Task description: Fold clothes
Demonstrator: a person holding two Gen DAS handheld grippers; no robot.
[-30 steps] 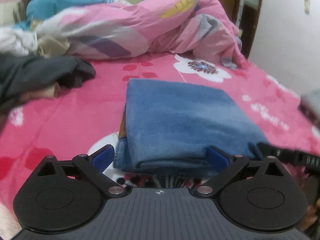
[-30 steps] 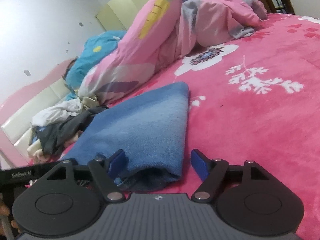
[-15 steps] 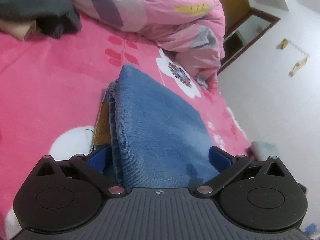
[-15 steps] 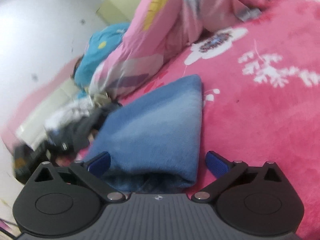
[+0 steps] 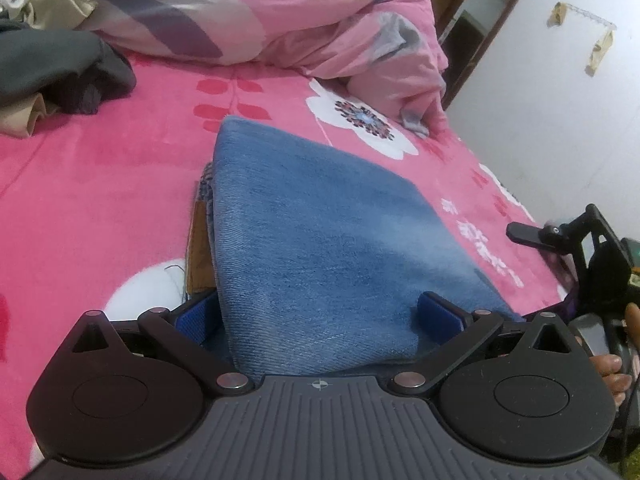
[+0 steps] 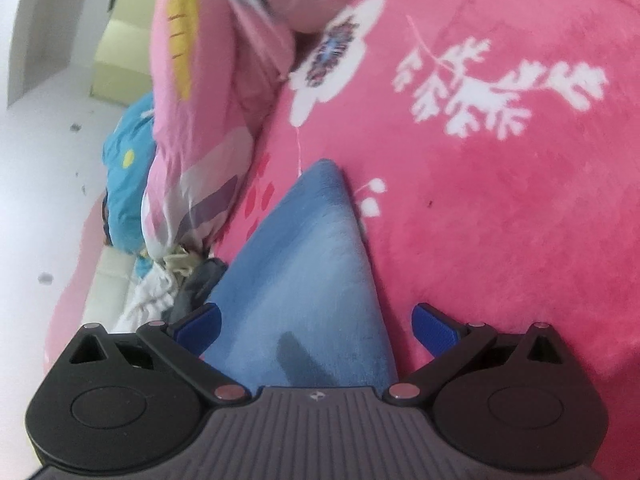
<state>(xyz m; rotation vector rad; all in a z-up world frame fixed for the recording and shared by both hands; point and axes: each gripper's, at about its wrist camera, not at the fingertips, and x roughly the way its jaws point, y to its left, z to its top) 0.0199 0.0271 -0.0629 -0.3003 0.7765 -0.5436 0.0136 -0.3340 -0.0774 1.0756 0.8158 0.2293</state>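
As the folded blue jeans (image 5: 320, 240) lie on the pink bedsheet (image 5: 100, 184), long axis pointing away from me, I see my left gripper (image 5: 318, 312) and right gripper (image 6: 316, 326) both released, straddling them.

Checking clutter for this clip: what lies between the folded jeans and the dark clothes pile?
Only bare pink bedsheet separates the folded jeans from the dark clothes pile, per the left wrist view.

A home bedroom.
We see a bed (image 5: 100, 184) under a pink flowered blanket, a rumpled quilt (image 5: 248, 12) at its far side, loose clothes (image 5: 52, 68) far left, a doorway (image 5: 480, 24) far right.
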